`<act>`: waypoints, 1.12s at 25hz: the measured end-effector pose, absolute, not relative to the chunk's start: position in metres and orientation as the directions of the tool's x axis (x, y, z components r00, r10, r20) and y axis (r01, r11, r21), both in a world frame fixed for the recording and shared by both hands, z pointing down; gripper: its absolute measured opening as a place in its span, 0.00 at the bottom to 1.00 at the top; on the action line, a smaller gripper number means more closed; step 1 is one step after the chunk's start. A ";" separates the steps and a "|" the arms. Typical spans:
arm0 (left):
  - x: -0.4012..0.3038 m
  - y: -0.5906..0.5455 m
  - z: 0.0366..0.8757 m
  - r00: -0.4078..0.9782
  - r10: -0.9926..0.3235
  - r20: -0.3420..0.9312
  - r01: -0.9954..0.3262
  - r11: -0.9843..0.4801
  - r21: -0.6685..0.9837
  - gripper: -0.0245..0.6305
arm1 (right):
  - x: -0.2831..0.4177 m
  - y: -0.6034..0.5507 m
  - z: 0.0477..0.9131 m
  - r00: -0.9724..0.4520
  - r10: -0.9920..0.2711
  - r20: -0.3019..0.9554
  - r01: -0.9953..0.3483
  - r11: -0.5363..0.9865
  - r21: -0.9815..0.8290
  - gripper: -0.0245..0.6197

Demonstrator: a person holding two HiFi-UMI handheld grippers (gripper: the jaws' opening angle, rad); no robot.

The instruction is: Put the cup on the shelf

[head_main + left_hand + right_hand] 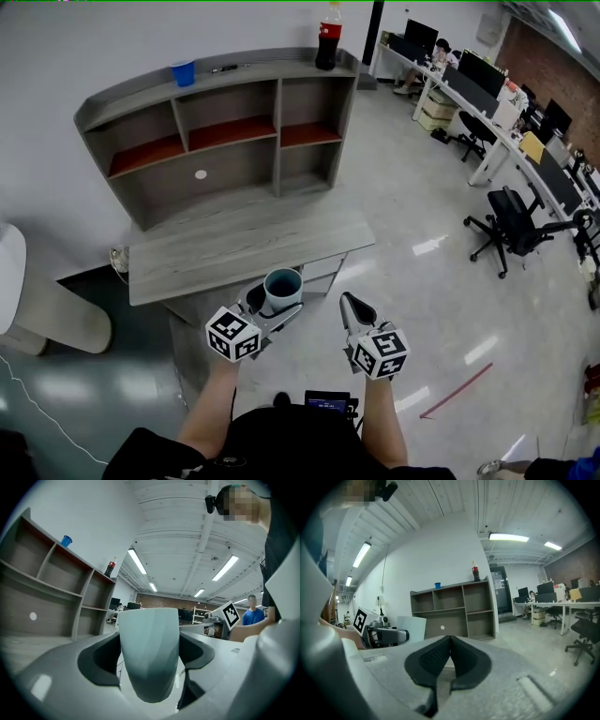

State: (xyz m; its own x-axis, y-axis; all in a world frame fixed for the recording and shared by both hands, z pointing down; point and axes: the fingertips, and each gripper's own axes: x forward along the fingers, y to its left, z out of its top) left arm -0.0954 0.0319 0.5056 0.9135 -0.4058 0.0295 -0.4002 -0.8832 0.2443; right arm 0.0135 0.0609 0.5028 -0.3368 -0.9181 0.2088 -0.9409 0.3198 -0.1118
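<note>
Gripping an upright grey-green cup [149, 653] above the bench's [187, 267] near edge, the left hand-held gripper [270, 313] faces the far shelf [225, 122], the right hand-held gripper [352, 309] closed and empty; the cup's tapered wall may slip during the reach.

Low centre of the head view, the cup [282, 289] sits between the jaws of my left gripper [275, 302], just below the table's [187, 267] near edge in the frame. My right gripper [352, 307] is beside it to the right, jaws together, apart from the cup. The shelf [225, 169] stands on the table's far side, upper left. On its top are a second cup [184, 72] at left and a bottle [328, 37] at right. Desks [487, 112] and an office chair [511, 220] line the upper right.
</note>
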 end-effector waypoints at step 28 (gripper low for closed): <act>-0.026 -0.090 0.513 0.882 -0.470 0.045 -0.466 -0.852 0.239 0.61 | 0.080 -0.076 0.505 -0.423 -0.881 0.211 -0.906 0.408 -0.113 0.04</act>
